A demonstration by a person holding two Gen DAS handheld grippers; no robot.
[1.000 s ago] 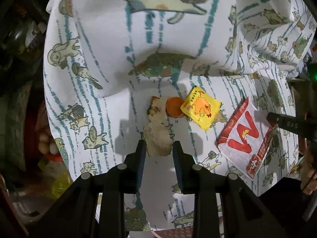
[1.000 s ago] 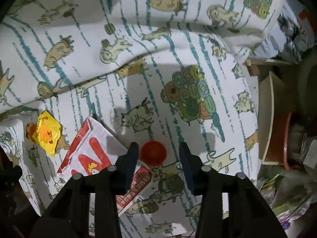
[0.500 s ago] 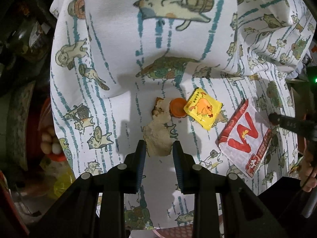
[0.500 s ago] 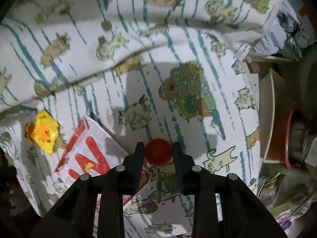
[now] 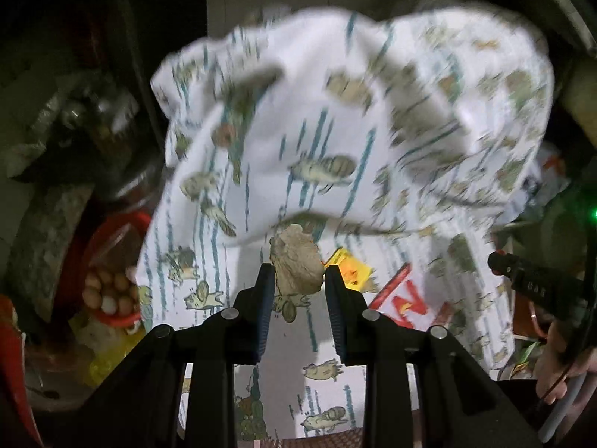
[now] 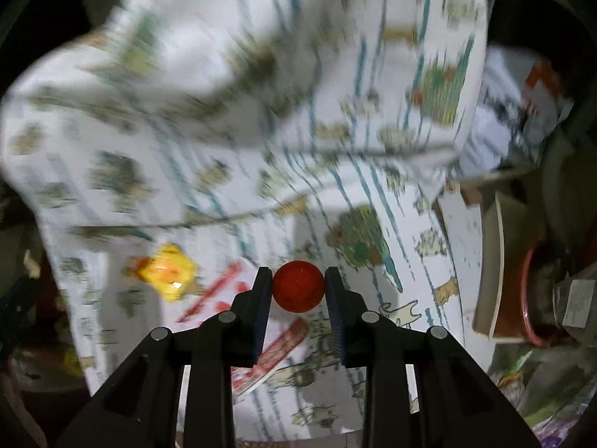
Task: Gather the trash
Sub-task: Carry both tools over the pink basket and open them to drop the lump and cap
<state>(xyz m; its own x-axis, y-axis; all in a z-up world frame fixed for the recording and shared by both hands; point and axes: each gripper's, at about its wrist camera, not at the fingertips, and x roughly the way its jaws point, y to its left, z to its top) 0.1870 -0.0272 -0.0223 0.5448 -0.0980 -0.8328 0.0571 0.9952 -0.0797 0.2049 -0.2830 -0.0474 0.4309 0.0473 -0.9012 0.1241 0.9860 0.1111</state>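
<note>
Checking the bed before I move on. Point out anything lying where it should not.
Two wrappers lie loose on the printed sheet: a yellow packet and a red and white wrapper beside it. Both are litter on bedding. The left tongs grip a crumpled tissue; the right tongs grip a red cap.

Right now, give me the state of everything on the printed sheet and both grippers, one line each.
left gripper: shut on the crumpled beige wad, lifted off the sheet
right gripper: shut on the red cap, lifted
yellow packet: lying on the printed sheet
red and white wrapper: lying flat on the sheet
</note>
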